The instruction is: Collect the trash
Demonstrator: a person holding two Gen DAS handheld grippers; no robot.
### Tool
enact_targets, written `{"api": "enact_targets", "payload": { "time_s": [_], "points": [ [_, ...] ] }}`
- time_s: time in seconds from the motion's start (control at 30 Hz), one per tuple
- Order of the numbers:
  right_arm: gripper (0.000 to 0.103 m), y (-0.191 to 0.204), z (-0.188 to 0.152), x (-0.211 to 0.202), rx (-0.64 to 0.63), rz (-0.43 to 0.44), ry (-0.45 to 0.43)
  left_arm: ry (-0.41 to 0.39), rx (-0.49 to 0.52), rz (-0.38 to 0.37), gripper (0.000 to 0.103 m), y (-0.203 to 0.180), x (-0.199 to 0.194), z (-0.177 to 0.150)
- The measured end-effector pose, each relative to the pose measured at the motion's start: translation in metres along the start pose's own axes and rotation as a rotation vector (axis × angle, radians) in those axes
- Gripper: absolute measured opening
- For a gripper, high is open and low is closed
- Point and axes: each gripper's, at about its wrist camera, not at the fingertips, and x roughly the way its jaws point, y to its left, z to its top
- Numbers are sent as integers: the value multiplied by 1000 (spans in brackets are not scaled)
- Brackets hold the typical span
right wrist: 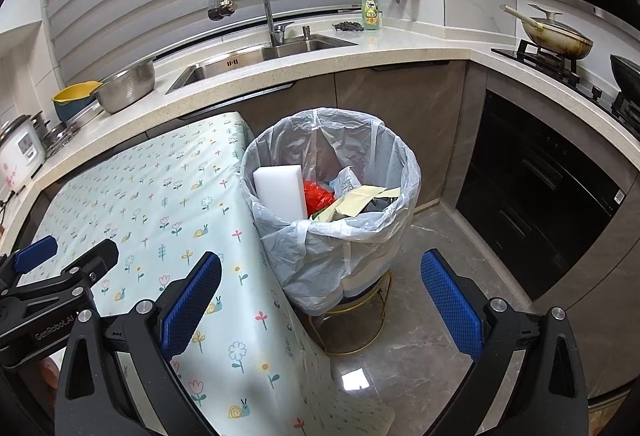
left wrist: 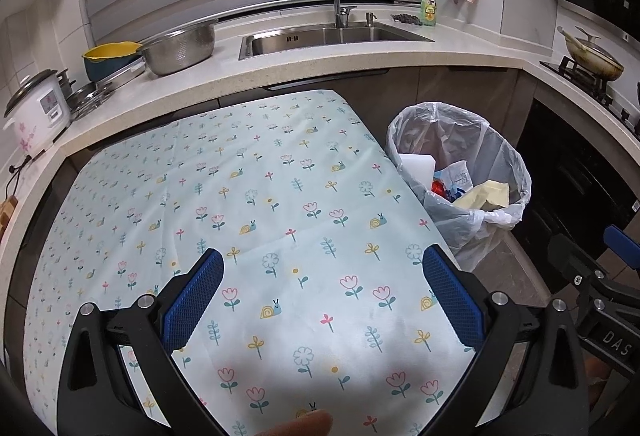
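Pale green cloth printed with flowers and snails covers the worktop, and nothing loose shows on it in either view. All the trash that can be seen already lies in the bin, which stands on the floor touching the worktop's right edge, lined with a clear plastic bag folded over its rim: a white foam block leaning upright at the left, a red wrapper beside it, crumpled printed paper behind, and yellow paper lying across the top. The left tongs hover over the near part of the cloth, spread wide with nothing between the blue pads. The right tongs hang over the worktop's corner and the floor just in front of the bin, likewise wide apart and empty. By my reading the collecting is at or near its end, so the step in hand is a last check. To do it well, sweep both cameras slowly along the cloth's edges and the floor around the bin's gold wire stand, where a scrap could hide. Should anything turn up, pinch it at its firmest part, carry it over the middle of the opening, and release low, since the foam block and yellow paper sit high and could be knocked out over the rim.
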Motion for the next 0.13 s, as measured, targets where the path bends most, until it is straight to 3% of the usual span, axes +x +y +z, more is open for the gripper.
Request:
{"api": "enact_targets", "payload": {
  "time_s": [0.13],
  "points": [
    [97,-1,1,1,3,-1,-1,2,-2,-8,95,1,0,0]
  ]
}}
